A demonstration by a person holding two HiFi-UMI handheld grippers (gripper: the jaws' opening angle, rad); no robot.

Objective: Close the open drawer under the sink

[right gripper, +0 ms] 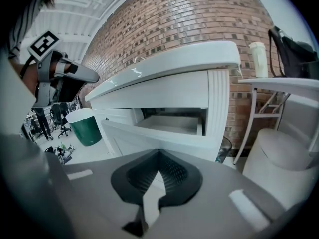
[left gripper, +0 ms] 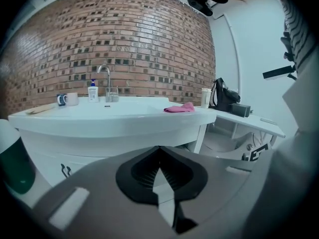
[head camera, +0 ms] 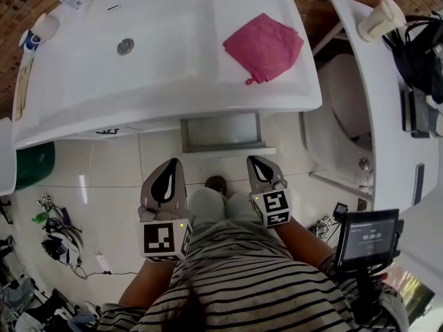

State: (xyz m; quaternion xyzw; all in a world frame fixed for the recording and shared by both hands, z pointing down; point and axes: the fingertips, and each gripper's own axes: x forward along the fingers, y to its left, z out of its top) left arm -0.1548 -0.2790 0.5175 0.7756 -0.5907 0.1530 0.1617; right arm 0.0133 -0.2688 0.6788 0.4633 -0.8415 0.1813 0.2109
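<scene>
Right now I am hovering low before the sink [head camera: 83,81]; the fingers of the left gripper [head camera: 168,163] and the right gripper [head camera: 255,159] are pressing together, gripping nothing, while the drawer [head camera: 223,131] is hanging open just ahead, between them

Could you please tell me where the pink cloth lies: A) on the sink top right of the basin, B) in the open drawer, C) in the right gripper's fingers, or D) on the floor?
A: the head view shows the pink cloth lying on the white sink top, right of the basin.
</scene>
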